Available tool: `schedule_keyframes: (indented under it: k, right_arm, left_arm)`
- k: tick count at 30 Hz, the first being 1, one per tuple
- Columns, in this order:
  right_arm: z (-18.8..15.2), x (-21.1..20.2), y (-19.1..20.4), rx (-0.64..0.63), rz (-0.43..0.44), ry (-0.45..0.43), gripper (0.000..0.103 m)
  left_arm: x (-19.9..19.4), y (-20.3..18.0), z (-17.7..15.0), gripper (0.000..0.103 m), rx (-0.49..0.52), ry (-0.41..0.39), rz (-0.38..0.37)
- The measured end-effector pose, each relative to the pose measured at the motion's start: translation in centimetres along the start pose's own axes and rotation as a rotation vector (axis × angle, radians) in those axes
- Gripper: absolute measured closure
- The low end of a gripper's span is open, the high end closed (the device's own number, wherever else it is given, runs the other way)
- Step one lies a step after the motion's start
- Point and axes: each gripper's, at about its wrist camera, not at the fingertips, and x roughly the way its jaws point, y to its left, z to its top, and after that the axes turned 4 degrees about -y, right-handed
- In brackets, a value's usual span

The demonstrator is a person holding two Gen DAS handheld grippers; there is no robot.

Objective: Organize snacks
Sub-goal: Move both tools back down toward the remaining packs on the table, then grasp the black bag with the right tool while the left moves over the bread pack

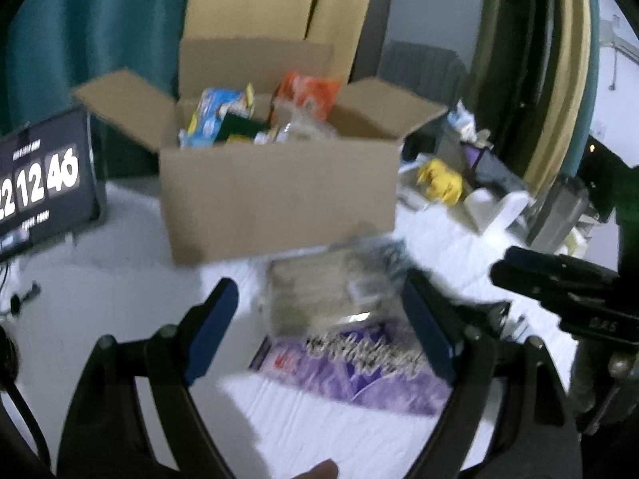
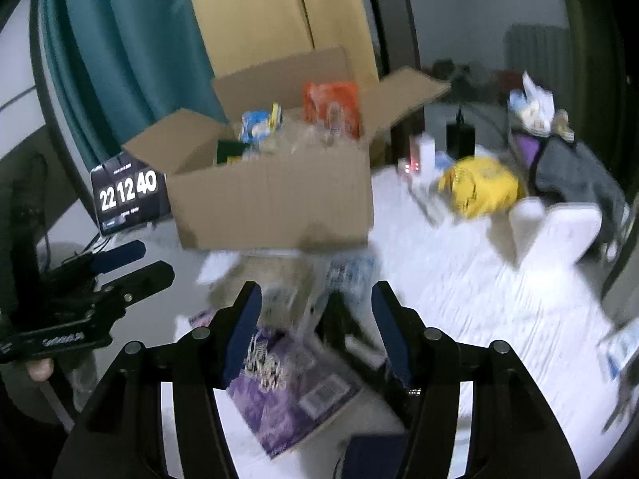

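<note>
Cardboard box [image 1: 279,195] stands flaps-open on the white bench [image 1: 120,287], toward 12 o'clock from both hand-held grippers. Inside it: a blue packet [image 1: 215,115] at 10 o'clock and an orange packet [image 1: 307,95] at 1 o'clock, both upright against the rear wall.

Left hand-held gripper [image 1: 319,331]: fingers spread wide, gripping nothing. Between them lie a clear-wrapped tan snack pack [image 1: 319,295] just in front of the box and, overlapping its near edge, a purple snack pack [image 1: 359,375].

Right hand-held gripper [image 2: 315,331]: fingers spread, gripping nothing, above the same purple pack [image 2: 287,395] and tan pack [image 2: 271,279].

View differences:
- Left wrist view shows the right hand-held gripper's black body at 3 o'clock.
- Right wrist view shows the left hand-held gripper at 9 o'clock, a barcode label on the purple pack, a blue-and-white wrapper [image 2: 351,275] at the foot of the box, and a yellow bag [image 2: 479,187] at 2 o'clock; the left view shows that bag smaller.

Readable writing: a digital clock [image 1: 40,183] at 9 o'clock reads 22 12 46 in the left view and, by my reading, 22 12 40 in the right view [image 2: 127,191]. Pack lettering is motion-blurred and cannot be read.
</note>
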Motion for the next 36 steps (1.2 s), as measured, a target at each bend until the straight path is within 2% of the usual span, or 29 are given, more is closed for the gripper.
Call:
schedule_keyframes:
  k: [9,14,19,22,28,32,33,36]
  right_arm:
    - [-4.5,1.9,0.5,0.063,0.025,0.097,0.042]
    - [-5.0,2.6,-0.2,0.058,-0.032,0.104,0.042]
    - [-4.8,3.1,-1.7,0.037,-0.116,0.098,0.042]
    - [-4.7,3.9,-2.6,0.026,-0.138,0.119,0.042]
    - [-4.7,6.2,-2.8,-0.066,-0.118,0.188,0.039]
    - [-4.8,7.1,-3.2,-0.076,-0.095,0.206,0.039]
    - [-4.9,7.3,-3.5,-0.076,-0.079,0.212,0.04]
    - [-5.0,7.6,-4.3,-0.053,-0.034,0.216,0.056]
  left_arm:
    - [2.3,1.4,-3.7,0.018,-0.019,0.098,0.014]
    - [2.8,1.6,-4.4,0.018,-0.022,0.114,-0.006]
    - [3.4,1.4,-3.7,0.017,-0.022,0.104,-0.026]
    - [4.8,0.9,-2.8,0.008,-0.021,0.133,-0.047]
    - [8.0,-0.6,-1.7,0.006,-0.016,0.189,-0.036]
    - [9.0,-2.1,-1.0,0.006,0.027,0.195,-0.029]
    - [9.2,-2.5,-0.7,0.006,0.04,0.191,-0.025]
    - [9.5,-3.4,0.4,0.006,0.051,0.178,-0.024]
